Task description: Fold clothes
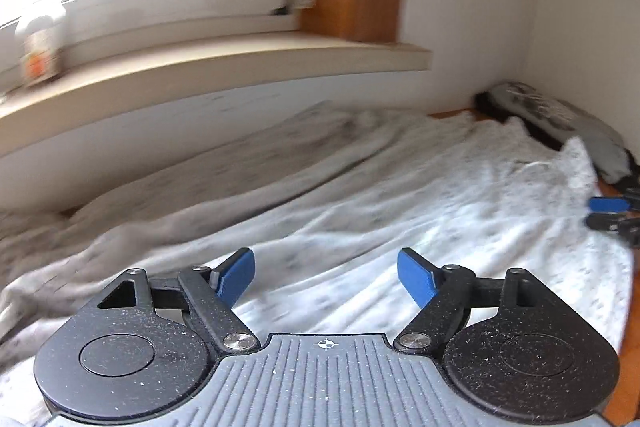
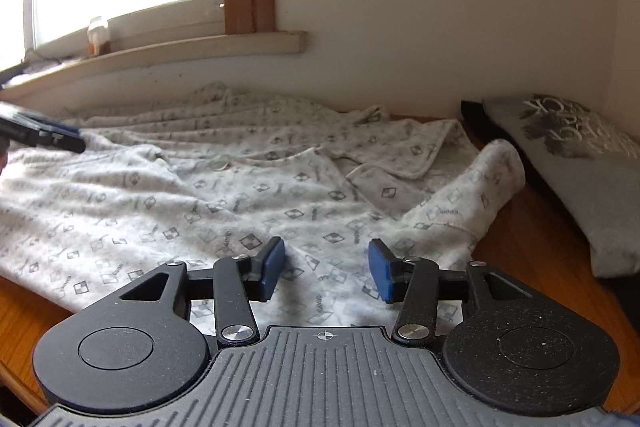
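hovering over patterned garment, both grippers' fingers apart, empty

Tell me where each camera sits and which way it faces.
Left wrist: on the left tool, aimed slightly down across the patterned garment toward the windowsill; own open fingers show, and the right tool at the right edge.
Right wrist: on the right tool, facing the garment's sleeve and a grey printed garment; own open fingers show, left tool at left.
Shared: garment, windowsill, wall corner.
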The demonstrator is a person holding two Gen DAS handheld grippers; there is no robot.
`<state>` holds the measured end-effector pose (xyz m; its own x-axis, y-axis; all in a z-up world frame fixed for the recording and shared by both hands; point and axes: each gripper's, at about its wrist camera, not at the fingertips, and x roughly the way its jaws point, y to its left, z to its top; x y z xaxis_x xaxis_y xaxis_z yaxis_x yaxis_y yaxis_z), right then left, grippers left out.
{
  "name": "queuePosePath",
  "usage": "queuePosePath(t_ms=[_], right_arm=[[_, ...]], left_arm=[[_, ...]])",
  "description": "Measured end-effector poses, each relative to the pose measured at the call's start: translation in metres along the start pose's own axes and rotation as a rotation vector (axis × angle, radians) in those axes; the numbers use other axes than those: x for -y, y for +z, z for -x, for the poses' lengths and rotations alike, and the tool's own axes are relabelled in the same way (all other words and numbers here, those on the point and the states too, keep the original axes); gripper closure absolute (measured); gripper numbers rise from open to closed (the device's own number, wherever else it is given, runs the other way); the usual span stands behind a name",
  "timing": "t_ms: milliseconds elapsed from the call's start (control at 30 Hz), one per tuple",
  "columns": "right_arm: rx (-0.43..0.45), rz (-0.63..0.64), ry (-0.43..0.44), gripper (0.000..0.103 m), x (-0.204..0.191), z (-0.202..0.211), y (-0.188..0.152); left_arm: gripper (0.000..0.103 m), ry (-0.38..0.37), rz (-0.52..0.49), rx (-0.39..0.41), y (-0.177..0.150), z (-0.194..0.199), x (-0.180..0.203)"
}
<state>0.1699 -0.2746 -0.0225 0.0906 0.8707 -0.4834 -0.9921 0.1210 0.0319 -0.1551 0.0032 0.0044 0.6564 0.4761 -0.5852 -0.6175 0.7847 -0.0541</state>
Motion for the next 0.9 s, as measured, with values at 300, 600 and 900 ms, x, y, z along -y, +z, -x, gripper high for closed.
queuePosePath(t_ms=[300,600,900], right_arm=[[0.045,0.011,0.042,0.055,0.007,0.017,-0.02],[0.011,0.025,0.058,0.055,0.007,0.06,-0.033],[0.02,0.034,0.065,0.054,-0.01,0.058,-0.001]], left_arm=[[0.021,-0.055,0.092,-0.01,-0.024,0.02,-0.03],[0.007,-0.055,0.084,-0.014,-0.047,0.054,-0.005],[0.0,-0.007,0.118,0.059,-0.044,0.07,-0.007]])
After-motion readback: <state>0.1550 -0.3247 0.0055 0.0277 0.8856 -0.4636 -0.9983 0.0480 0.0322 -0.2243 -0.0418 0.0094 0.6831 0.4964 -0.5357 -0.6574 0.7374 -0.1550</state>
